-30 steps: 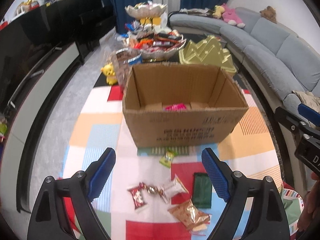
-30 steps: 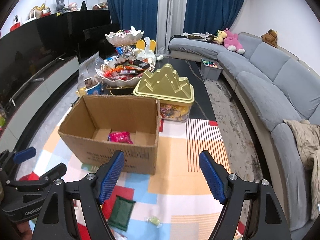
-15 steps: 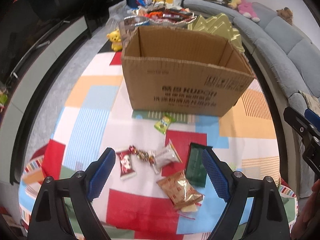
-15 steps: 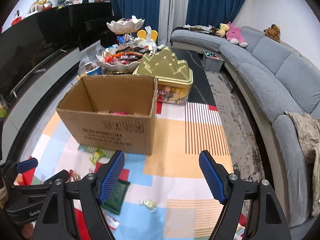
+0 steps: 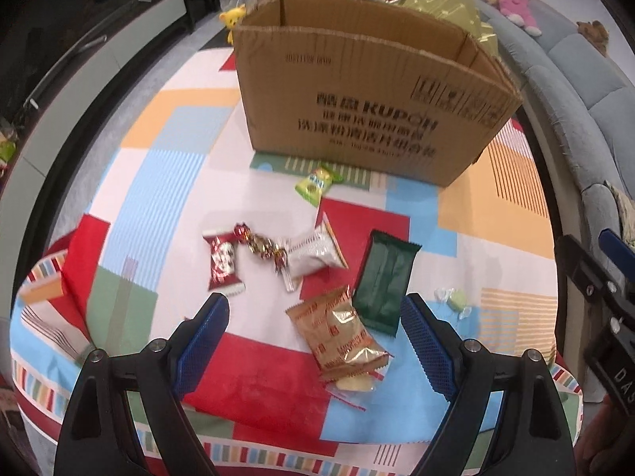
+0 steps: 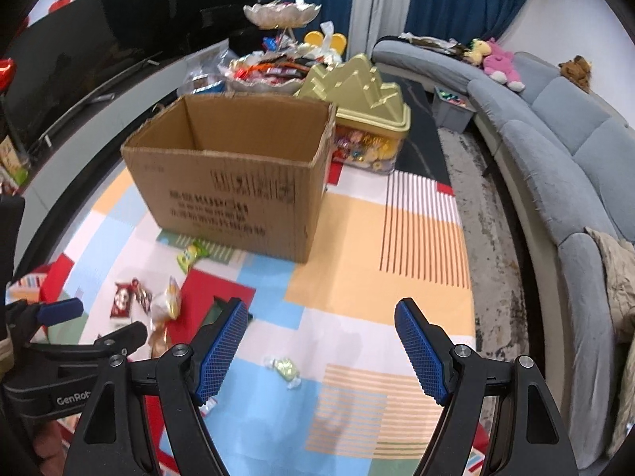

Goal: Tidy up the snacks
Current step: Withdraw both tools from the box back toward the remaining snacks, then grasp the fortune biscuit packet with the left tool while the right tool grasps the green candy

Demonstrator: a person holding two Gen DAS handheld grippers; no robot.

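while both grippers' jaws stand spread and empty, tan snack packet [image 5: 340, 335] long axis diagonal, between left jaws

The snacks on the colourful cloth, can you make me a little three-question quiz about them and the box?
1. True or false: the dark green packet lies inside the cardboard box.
2. Which snack lies nearest the box's front wall? A) the small green sweet B) the red packet C) the brown biscuit packet
3. Fill in: the left gripper and the right gripper both have their jaws ____, with nothing between the pads.

Key: 1. False, it lies on the cloth in front of the box. 2. A. 3. open.
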